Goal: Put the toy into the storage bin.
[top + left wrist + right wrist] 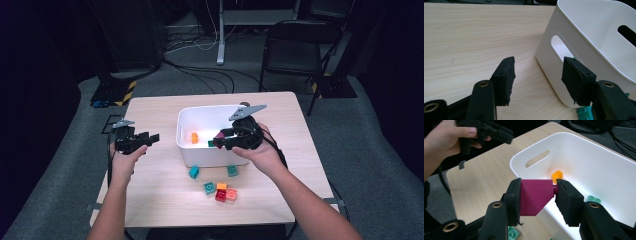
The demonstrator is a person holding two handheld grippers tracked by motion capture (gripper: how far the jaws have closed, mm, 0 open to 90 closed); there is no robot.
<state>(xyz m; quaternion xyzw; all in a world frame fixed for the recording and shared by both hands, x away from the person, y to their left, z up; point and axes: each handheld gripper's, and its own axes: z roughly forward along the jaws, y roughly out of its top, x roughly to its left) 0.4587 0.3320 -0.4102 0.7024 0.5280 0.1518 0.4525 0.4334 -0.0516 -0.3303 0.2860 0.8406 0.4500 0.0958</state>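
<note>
My right gripper (537,188) is shut on a magenta sloped brick (534,196) and holds it over the near rim of the white bin (529,152). In the high view that gripper (223,140) and brick (219,136) hang at the bin's (200,159) front right. Inside the bin lie an orange brick (557,175) and a green brick (593,199). My left gripper (537,68) stands open with nothing between its jaws, just left of the bin's (584,37) handle wall. From above it (152,138) hovers over the table to the bin's left.
Loose bricks lie in front of the bin: a teal one (194,172), a green one (232,170), and a cluster of green (210,188), orange (221,186), red (220,195) and pink (231,194). A black chair (295,47) stands beyond the table.
</note>
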